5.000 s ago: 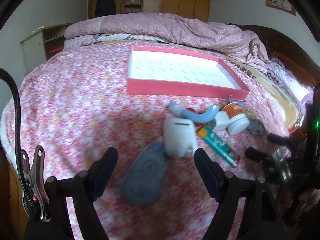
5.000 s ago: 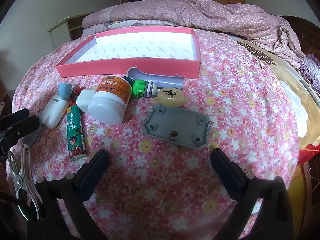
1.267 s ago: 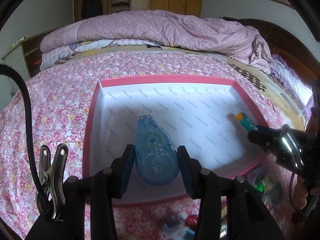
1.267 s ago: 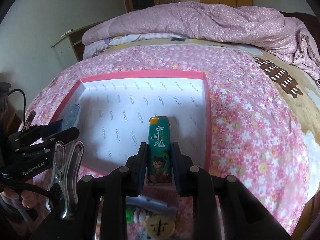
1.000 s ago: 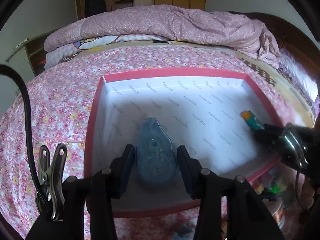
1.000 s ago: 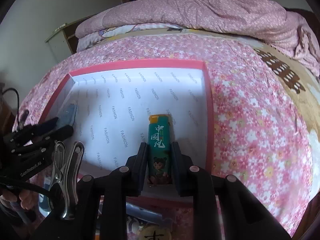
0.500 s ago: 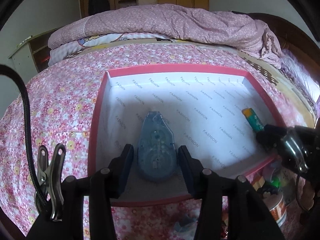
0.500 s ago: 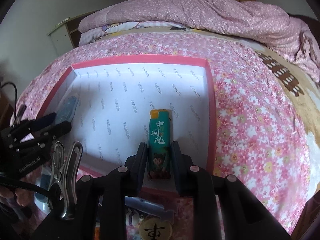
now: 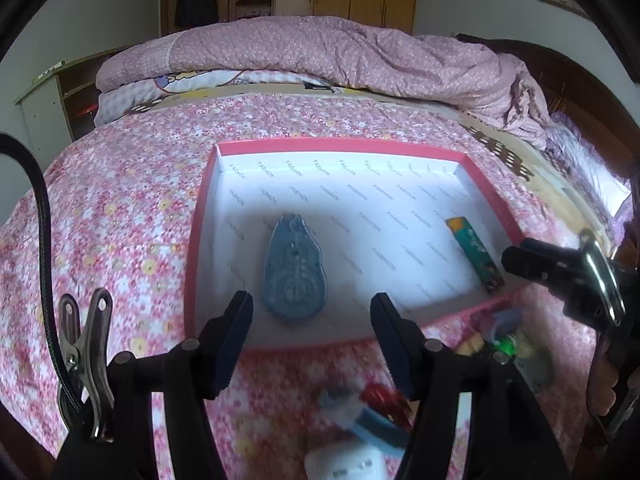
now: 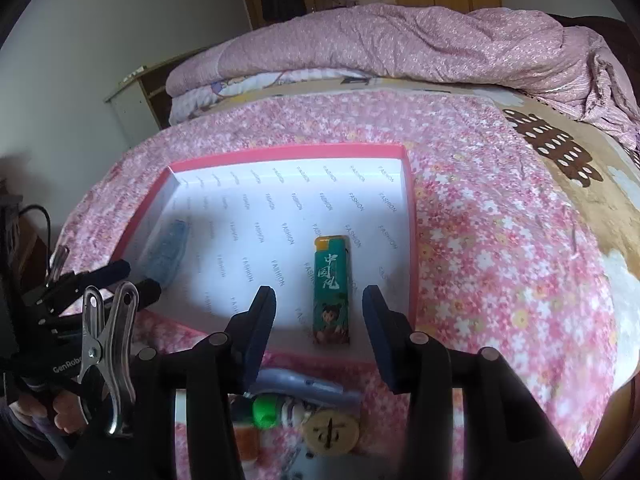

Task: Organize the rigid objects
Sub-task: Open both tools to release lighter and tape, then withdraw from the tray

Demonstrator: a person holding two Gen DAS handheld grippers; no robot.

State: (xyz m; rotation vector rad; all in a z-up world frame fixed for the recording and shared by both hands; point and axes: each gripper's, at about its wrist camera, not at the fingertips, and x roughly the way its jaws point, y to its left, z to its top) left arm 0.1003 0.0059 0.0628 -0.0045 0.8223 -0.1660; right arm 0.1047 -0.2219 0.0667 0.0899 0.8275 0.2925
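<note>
The pink tray [image 9: 192,240] lay on the bed [image 9: 120,208], holding the blue tape dispenser [image 9: 295,268] at its left and the green lighter [image 10: 331,288] at its right. Both the left gripper [image 9: 311,326] and right gripper [image 10: 319,320] had just been opening, jaws apart, nothing pinched. Careless withdrawal might have clipped the tray's near wall. Clutter [image 10: 316,412] waited just before the tray.

Left claw [image 9: 311,322] just opening, blue tape dispenser [image 9: 295,270] free in tray [image 9: 192,248]
</note>
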